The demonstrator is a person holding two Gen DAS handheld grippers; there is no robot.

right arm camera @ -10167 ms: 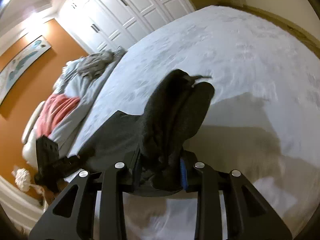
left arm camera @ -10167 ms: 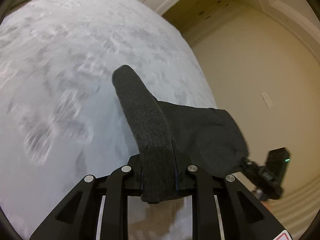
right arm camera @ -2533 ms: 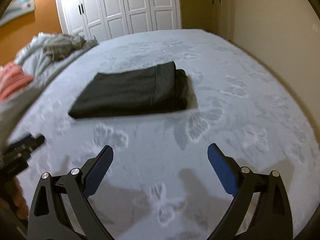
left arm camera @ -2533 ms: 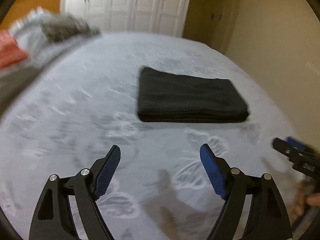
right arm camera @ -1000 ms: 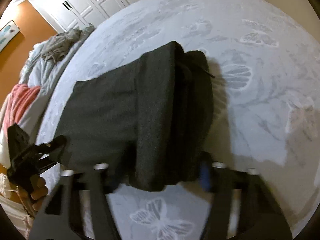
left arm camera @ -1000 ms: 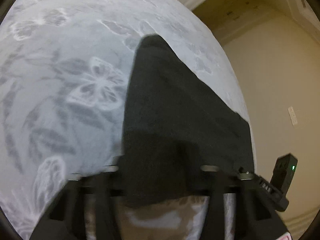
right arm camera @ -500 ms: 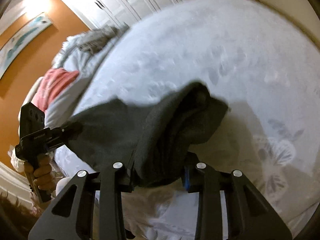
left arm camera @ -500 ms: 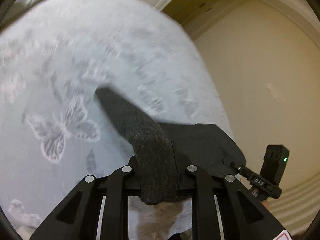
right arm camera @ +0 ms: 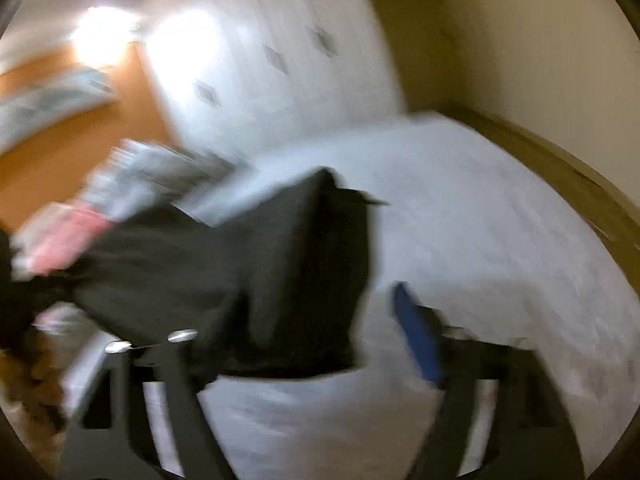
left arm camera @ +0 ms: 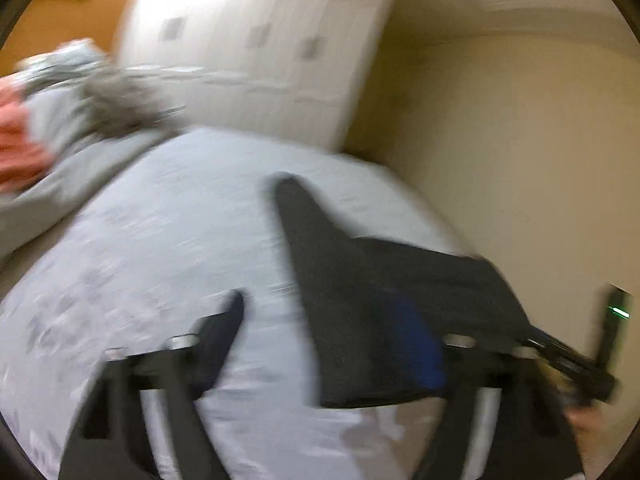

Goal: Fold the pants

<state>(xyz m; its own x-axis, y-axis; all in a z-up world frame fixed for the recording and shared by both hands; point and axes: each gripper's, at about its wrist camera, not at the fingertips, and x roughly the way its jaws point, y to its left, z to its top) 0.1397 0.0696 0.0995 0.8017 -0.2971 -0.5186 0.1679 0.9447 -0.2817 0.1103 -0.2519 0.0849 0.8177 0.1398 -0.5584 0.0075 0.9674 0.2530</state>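
Both views heavily motion-blurred. Left gripper [left arm camera: 324, 344]: jaws opening, fingers spread wide; the dark pants [left arm camera: 380, 304] sit between them, draped against the right finger, whose blue pad [left arm camera: 420, 344] shows through the blur, clear of the left finger [left arm camera: 218, 340]. No clamp visible, cloth reads as released. From the fingers the pants run forward to a narrow end over the bed [left arm camera: 168, 240], and off to the right toward the right gripper [left arm camera: 576, 360], which is seen side-on at the frame edge with a green light just beyond it. Right gripper [right arm camera: 304, 332] in its own view: jaws also opening, fingers apart; the folded bulk of the pants [right arm camera: 280, 280] lies against the left finger, a gap of bedsheet between cloth and the blue pad of the right finger [right arm camera: 416, 336]. Not pinched there either. The cloth stretches left from those fingers; what it reaches is lost in the blur. Whether the pants touch the bed [right arm camera: 480, 220] under the fingers or hang just above it: cannot tell. Ahead of the fingers: white wardrobe doors [left arm camera: 256, 52], and ahead-left a pile of grey and pink laundry [left arm camera: 48, 120] on the bed.
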